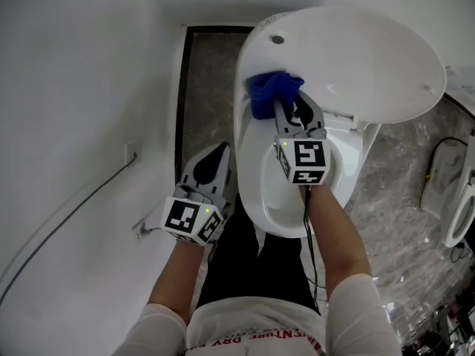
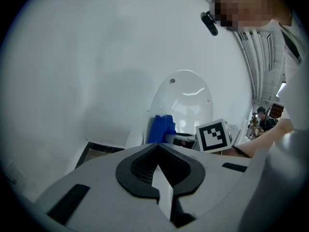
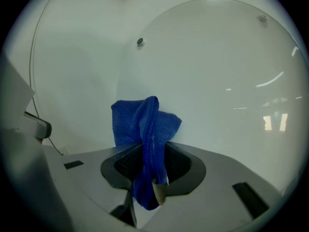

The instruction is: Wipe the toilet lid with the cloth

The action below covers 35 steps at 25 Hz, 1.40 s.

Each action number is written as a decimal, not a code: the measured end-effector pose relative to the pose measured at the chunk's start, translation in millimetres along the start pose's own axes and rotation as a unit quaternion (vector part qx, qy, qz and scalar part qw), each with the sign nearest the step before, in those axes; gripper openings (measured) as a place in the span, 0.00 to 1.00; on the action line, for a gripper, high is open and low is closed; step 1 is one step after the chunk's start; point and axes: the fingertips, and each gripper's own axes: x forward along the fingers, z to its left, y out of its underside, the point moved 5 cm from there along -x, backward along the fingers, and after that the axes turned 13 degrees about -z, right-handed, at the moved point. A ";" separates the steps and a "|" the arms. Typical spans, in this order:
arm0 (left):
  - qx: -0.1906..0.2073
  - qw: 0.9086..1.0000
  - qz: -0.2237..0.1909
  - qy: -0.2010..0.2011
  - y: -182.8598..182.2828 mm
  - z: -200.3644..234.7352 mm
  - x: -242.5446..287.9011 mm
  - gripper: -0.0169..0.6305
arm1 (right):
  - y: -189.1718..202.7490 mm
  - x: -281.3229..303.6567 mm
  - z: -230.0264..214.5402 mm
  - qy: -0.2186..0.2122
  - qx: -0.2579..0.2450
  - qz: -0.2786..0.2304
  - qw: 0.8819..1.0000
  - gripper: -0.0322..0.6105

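Right gripper (image 3: 147, 151) clamped on blue cloth (image 3: 140, 120), bunched lengthwise along jaws, pointing at raised toilet lid (image 3: 217, 81); left gripper (image 2: 158, 149) closed, empty

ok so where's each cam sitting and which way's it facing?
Head view: on the head, steeply down over the toilet bowl; both forearms, left gripper, right gripper.
Left gripper view: on it, along shut empty jaws toward the raised lid; right forearm shows.
Right gripper view: on it, close on the lid, jaws pinching the blue cloth.
Shared: lid and cloth in all three.

White sleeves (image 1: 358, 306); grey hand-held grippers (image 1: 219, 148) (image 1: 289, 110), black-white marker cubes (image 1: 194, 221) (image 1: 306, 162); trousers (image 1: 249, 262) probably black.
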 end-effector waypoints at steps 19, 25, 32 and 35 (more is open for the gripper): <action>0.000 0.999 0.016 0.037 25.9 -61.7 31.4 0.03 | 13.4 -82.4 -125.7 0.109 0.002 0.023 0.994 0.22; -0.005 0.998 0.021 0.064 37.8 -99.3 49.3 0.03 | 18.5 -124.5 -173.1 0.161 -0.005 0.043 0.986 0.22; -0.011 0.997 0.026 0.073 44.8 -123.7 60.9 0.03 | 20.2 -160.4 -199.6 0.196 0.010 0.058 0.979 0.22; -0.010 0.997 0.028 0.074 40.7 -131.3 64.0 0.03 | 20.4 -172.6 -208.0 0.206 0.030 0.072 0.975 0.22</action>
